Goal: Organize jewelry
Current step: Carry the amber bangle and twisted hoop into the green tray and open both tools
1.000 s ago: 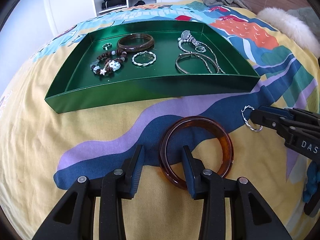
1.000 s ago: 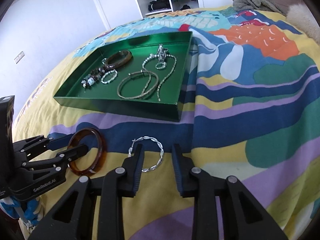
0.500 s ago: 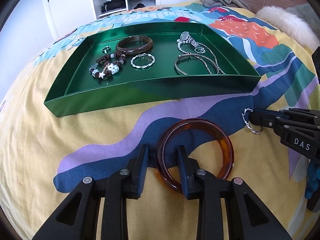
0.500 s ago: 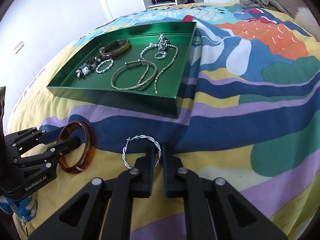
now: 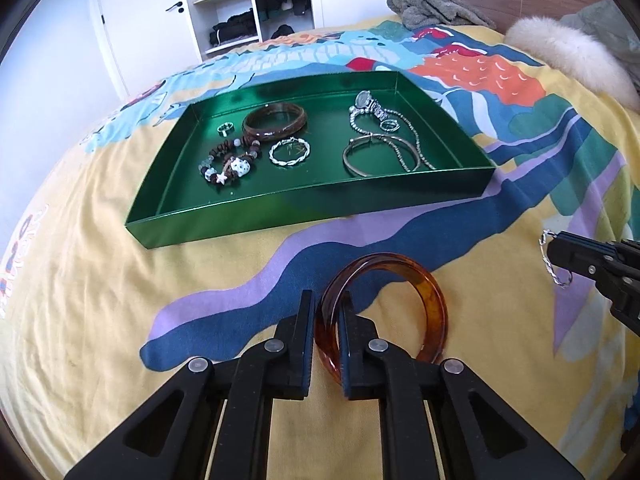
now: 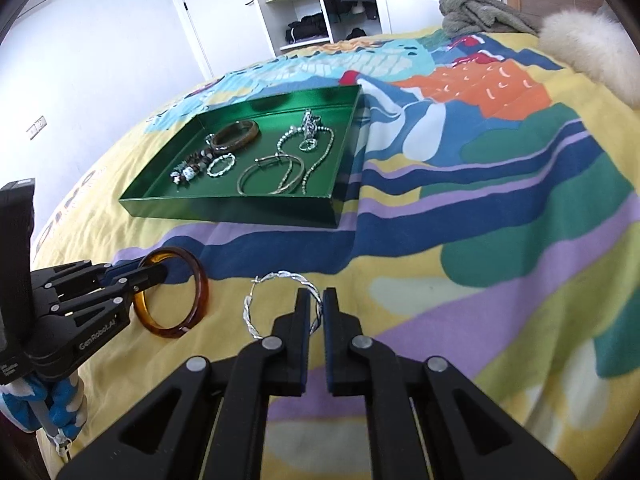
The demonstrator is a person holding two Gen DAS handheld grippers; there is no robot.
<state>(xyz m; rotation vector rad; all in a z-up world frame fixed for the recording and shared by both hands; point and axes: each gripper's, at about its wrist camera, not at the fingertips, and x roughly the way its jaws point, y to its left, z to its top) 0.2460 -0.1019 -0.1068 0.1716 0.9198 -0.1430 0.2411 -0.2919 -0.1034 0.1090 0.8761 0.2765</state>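
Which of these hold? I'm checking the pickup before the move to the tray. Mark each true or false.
1. The left gripper is shut on the amber bangle. True.
2. The right gripper holds a watch. False: it pinches the twisted silver hoop.
3. The green tray holds no jewelry. False: bracelets, rings and chains lie in it.
4. The tray rests on the patterned bedspread. True.

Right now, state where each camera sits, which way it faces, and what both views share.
Left wrist: on the left gripper, facing the green tray; its jaws clamp the amber bangle.
Right wrist: on the right gripper, facing that tray; its jaws clamp the twisted silver hoop.
Shared: tray, bangle, hoop, each other's gripper.
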